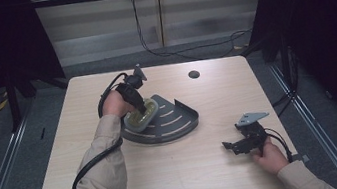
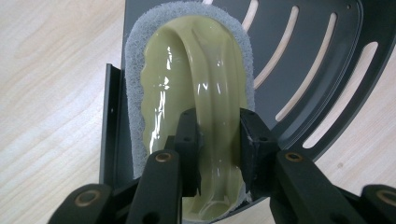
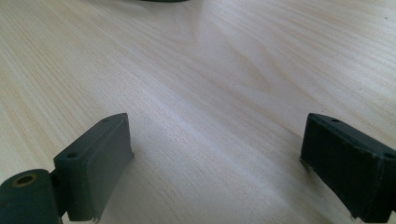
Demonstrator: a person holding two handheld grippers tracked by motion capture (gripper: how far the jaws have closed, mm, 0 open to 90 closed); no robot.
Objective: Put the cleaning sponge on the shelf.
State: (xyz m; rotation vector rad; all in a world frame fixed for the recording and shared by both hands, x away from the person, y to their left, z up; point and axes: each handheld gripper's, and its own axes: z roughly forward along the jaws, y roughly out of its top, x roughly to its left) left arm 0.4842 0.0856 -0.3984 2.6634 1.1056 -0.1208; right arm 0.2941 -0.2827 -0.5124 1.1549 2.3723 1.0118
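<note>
Plainly oval scrubber (image 2: 196, 93), glossy yellowish handle, grey fuzzy pad

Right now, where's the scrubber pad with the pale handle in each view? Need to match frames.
High view: scrubber pad left of centre, on the dark slotted shelf, under the left gripper.
Left gripper view: centre, its pale handle clamped between the jaws.
Right gripper view: bare wooden table ahead of the open jaws.
Shared landmark: the table's light wood grain.
</note>
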